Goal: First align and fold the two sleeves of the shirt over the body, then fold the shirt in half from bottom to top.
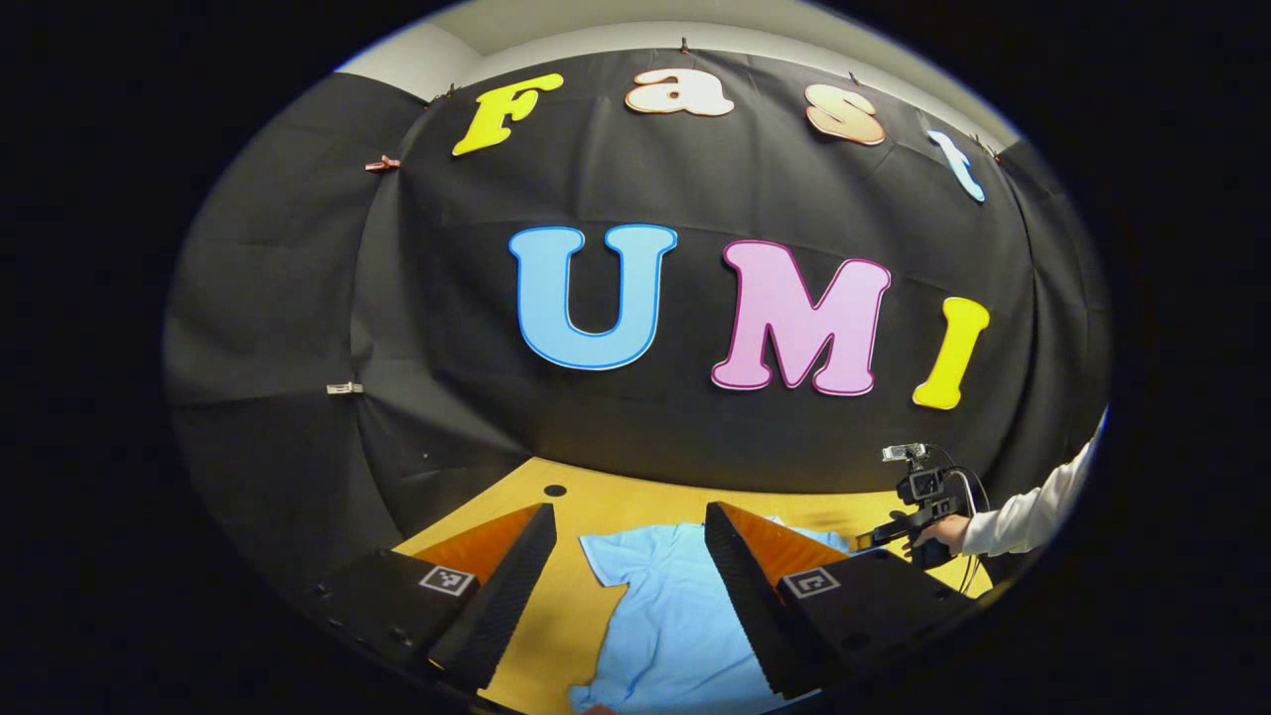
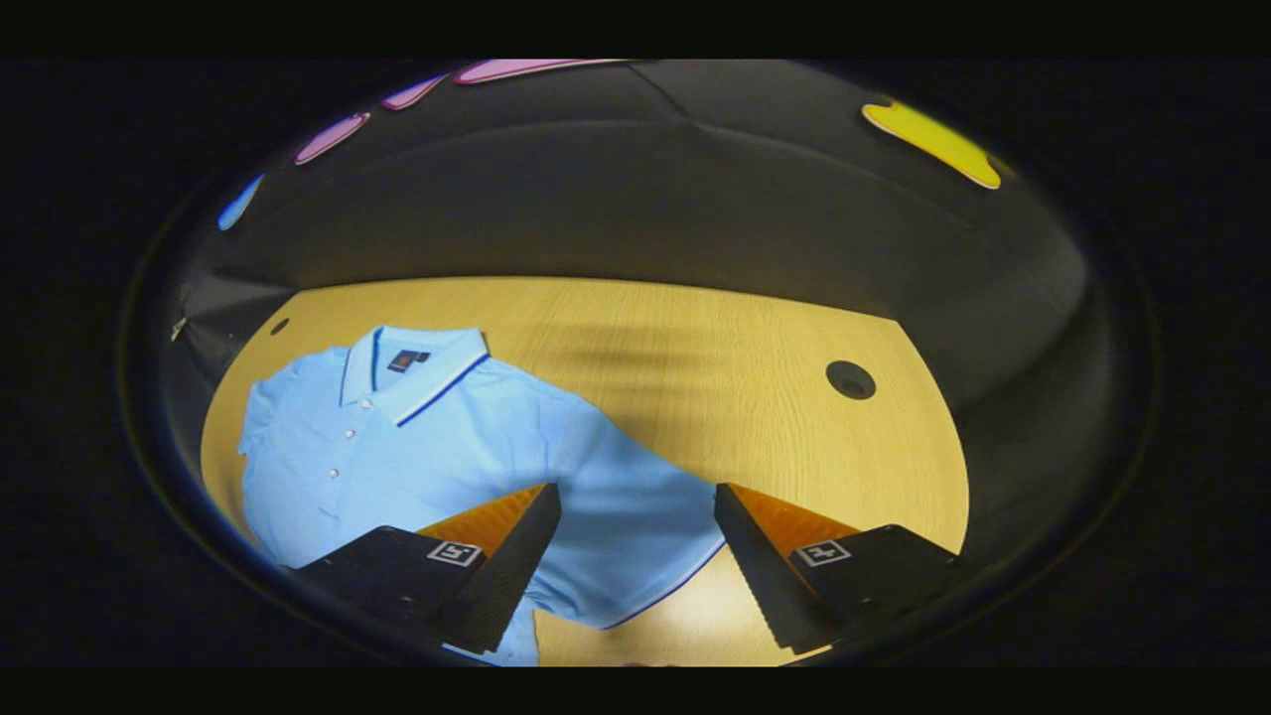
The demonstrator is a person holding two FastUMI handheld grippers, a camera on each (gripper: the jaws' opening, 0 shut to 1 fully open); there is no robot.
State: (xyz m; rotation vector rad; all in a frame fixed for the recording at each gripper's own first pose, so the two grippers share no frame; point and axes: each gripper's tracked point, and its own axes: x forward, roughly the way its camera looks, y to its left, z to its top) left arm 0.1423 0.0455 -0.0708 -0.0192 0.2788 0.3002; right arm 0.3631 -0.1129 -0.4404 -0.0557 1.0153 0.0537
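Two tools spread, holding nothing | left tool (image 1: 631, 556), right tool (image 2: 635, 541) | shirt (image 2: 437, 447) flat on table (image 2: 755, 397), sleeve (image 2: 635, 536) just ahead of right tool, between its fingers | advice: pinch sleeve hem, both layers, fold squarely over body.

Left view faces wall; right view overlooks shared shirt (image 2: 437, 437).
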